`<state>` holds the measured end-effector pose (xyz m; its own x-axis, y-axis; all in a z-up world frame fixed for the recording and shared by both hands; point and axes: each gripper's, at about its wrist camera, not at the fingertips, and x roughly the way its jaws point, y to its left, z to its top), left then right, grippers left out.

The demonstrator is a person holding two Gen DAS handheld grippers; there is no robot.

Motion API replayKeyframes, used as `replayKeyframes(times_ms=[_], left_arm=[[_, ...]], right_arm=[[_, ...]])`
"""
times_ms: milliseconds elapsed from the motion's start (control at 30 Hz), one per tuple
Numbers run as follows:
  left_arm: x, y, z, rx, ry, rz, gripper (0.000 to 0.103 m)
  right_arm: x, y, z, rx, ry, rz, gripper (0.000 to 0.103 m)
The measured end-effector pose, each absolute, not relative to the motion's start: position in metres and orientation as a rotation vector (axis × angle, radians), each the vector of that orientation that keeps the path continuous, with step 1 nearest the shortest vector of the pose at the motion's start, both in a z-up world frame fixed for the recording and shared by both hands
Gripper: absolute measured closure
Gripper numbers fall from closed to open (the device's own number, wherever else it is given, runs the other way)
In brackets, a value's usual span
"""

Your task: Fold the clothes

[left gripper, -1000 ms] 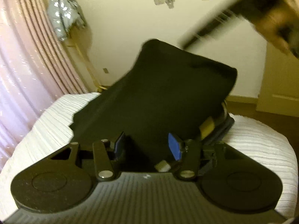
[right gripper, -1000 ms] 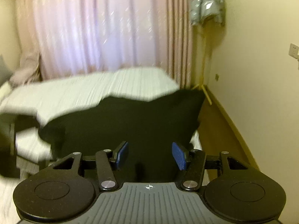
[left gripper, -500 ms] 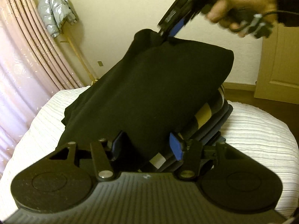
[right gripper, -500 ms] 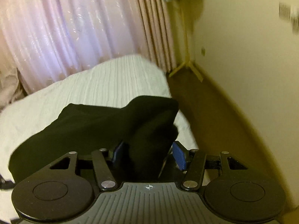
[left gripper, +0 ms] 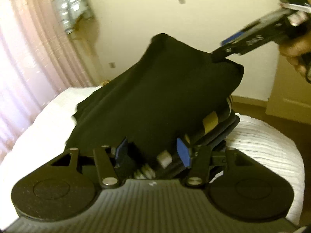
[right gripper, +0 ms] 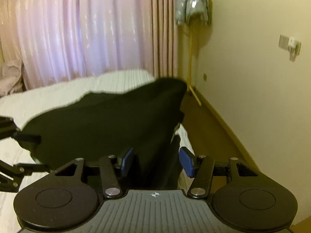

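Above the white bed (left gripper: 258,134), your left gripper (left gripper: 153,151) and right gripper (right gripper: 155,158) each pinch the black garment (left gripper: 155,97), jaws only partly closed. If either bite is shallow, the cloth slips and the fold collapses.

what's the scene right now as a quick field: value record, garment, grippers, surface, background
garment: black cloth garment, lifted off the bed, draped between both grippers
left gripper: jaws apart, cloth bunched between its blue pads, grip unclear
right gripper: pinching the garment's raised far edge
under garment: dark folded clothes with yellow stripes
surface: white ribbed bedspread
background: pink curtains, silver jacket on a wooden stand, cream wall
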<state>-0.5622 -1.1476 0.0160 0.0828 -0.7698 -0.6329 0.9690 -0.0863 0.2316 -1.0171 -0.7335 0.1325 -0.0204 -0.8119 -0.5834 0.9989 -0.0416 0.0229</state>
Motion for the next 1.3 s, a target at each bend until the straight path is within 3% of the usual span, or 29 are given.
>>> replayKeyframes(times_ms=[200, 267, 300, 400, 600, 967, 1233, 1300], left_arm=[[-0.541, -1.095, -0.002, 0.651, 0.526, -1.287, 0.035], [-0.538, -1.079, -0.008, 0.628, 0.578, -1.226, 0.034], [-0.538, -1.071, -0.01, 0.618, 0.598, -1.203, 0.031], [-0.541, -1.051, -0.014, 0.59, 0.609, -1.183, 0.021], [-0.548, -1.022, -0.012, 0.548, 0.591, -1.227, 0.015], [-0.54, -0.936, 0.003, 0.532, 0.613, -1.299, 0.014], [-0.543, -0.894, 0.01, 0.528, 0.63, -1.289, 0.014], [-0.546, -0.888, 0.012, 0.521, 0.634, -1.276, 0.008]], right_arm=[[-0.992, -0.686, 0.125, 0.483, 0.374, -1.551, 0.046], [-0.98, -0.671, 0.112, 0.53, 0.368, -1.536, 0.017], [-0.973, -0.664, 0.105, 0.557, 0.369, -1.526, 0.015], [-0.952, -0.644, 0.088, 0.62, 0.424, -1.467, 0.014], [-0.918, -0.614, 0.087, 0.666, 0.424, -1.542, 0.014], [-0.826, -0.544, 0.107, 0.742, 0.316, -1.77, 0.014], [-0.778, -0.504, 0.119, 0.758, 0.341, -1.822, 0.014], [-0.776, -0.505, 0.119, 0.775, 0.364, -1.814, 0.014]])
